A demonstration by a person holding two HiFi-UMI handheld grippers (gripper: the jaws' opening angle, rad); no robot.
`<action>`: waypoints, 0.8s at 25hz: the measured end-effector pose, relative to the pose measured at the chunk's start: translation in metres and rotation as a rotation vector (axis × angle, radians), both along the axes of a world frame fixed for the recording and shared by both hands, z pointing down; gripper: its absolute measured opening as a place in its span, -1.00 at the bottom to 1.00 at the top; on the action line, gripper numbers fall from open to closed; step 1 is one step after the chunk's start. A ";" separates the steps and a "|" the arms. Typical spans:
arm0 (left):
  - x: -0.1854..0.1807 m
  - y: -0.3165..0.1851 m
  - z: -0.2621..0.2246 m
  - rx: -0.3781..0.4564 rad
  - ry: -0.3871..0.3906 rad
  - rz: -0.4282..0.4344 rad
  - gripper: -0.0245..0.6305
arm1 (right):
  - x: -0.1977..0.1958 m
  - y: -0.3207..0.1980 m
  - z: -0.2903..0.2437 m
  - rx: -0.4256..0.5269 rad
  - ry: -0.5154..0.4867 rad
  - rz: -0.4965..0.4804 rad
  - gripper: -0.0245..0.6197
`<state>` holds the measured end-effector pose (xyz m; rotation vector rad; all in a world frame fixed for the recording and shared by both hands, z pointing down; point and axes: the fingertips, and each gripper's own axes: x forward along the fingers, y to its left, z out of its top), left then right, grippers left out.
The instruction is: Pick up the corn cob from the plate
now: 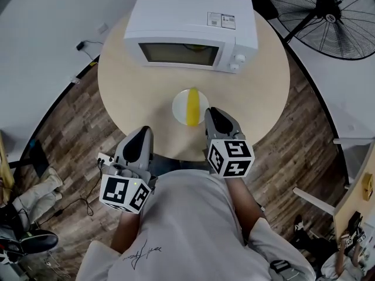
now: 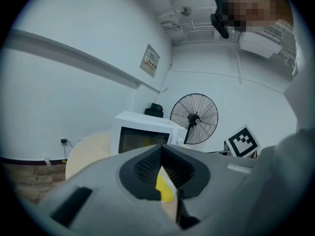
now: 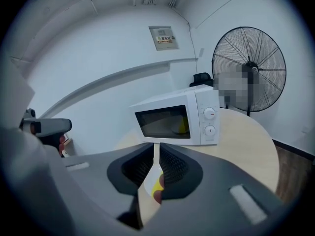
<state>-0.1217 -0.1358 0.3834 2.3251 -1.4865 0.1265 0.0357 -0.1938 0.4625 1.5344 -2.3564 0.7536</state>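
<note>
Although its jaws stand only a narrow slit apart, the right tool point(image 1: 214, 111) point(image 3: 157, 149) grips nothing: the pads press on no object. Seen through that slit, the corn cob point(image 3: 157, 186) lies just beyond the tips. From the head view, the tool's tip sits at the right near rim of the plate point(image 1: 178, 108), just beside the cob's near end; whether it touches the rim cannot be told. The corn cob point(image 1: 193, 106) lies lengthwise on the white plate, running near to far.

Left of it, the left tool point(image 1: 145, 130) point(image 2: 161, 149) hangs at the counter's near edge, well apart from the plate. Its jaws meet at the tips and it carries nothing; the cob point(image 2: 165, 188) shows yellow below them.

Each tool bears a cube with black-and-white square markers point(image 1: 230, 158), patterns rather than words.

The plate is the only dish on the round, pale wooden counter point(image 1: 117, 75). Beyond it, at the far side, stands a white microwave point(image 1: 193, 22) point(image 3: 177, 119) with its door shut. A yellow thing point(image 3: 183, 126) shows behind the glass. Its top carries a label point(image 1: 221, 20), too small to read.

On the far wall hangs a sign point(image 3: 165, 37), its print illegible. A black fan point(image 1: 328, 16) stands to the far right.
</note>
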 end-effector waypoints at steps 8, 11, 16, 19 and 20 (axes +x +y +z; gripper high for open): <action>-0.007 -0.001 0.003 -0.014 -0.007 -0.004 -0.93 | -0.009 -0.007 0.020 -0.038 0.012 0.003 -0.75; -0.009 -0.004 0.004 -0.019 -0.009 -0.003 -0.93 | -0.011 -0.012 0.027 -0.053 0.014 0.007 -0.74; -0.012 -0.006 0.005 -0.026 -0.007 -0.002 -0.93 | -0.016 -0.016 0.041 -0.085 0.028 0.003 -0.63; -0.016 -0.008 0.005 -0.030 -0.008 -0.004 -0.93 | -0.019 -0.020 0.048 -0.103 0.030 0.002 -0.60; -0.017 -0.008 0.006 -0.032 -0.009 -0.005 -0.93 | -0.020 -0.022 0.050 -0.108 0.031 0.003 -0.59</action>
